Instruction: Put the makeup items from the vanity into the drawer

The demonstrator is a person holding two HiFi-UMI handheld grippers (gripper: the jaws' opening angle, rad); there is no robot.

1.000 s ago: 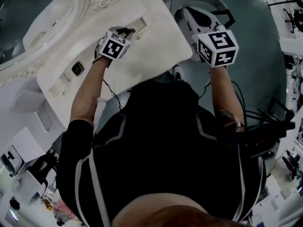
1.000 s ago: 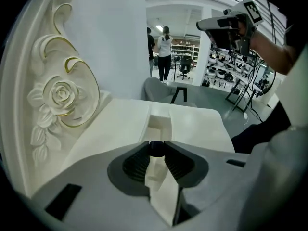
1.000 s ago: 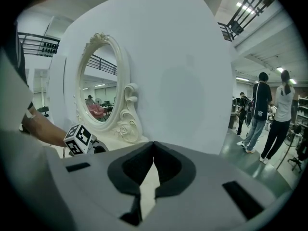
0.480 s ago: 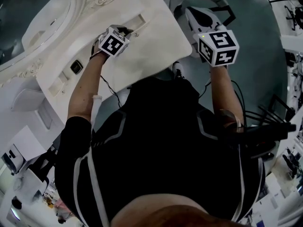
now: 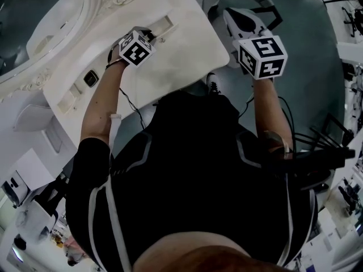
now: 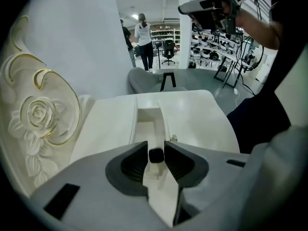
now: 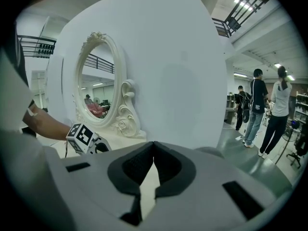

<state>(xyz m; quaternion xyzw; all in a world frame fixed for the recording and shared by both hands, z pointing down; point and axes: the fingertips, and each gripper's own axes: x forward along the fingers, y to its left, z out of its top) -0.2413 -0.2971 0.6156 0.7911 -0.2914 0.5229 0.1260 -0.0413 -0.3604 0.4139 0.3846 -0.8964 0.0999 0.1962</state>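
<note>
My left gripper (image 5: 146,38) hovers over the white vanity top (image 5: 190,52), just short of a long open compartment (image 5: 165,25) sunk into it. Its jaws are shut on a small black makeup item (image 6: 156,155), pinched between the dark pads (image 6: 179,161), with the compartment (image 6: 146,125) straight ahead. A dark square compact (image 5: 91,79) lies on the vanity's left part beside a white piece (image 5: 70,101). My right gripper (image 5: 236,17) is held off the vanity's right edge, above the floor. Its jaws (image 7: 153,159) meet with nothing between them.
An oval mirror in a carved rose frame (image 5: 54,16) stands along the vanity's far side and shows in the right gripper view (image 7: 98,83). A white wall panel rises behind it. People (image 7: 257,107) stand far off; an office chair (image 6: 168,49) is past the vanity's end.
My left gripper has crept a little farther across the vanity toward the open compartment, still holding the black item. The right gripper has hardly moved.
</note>
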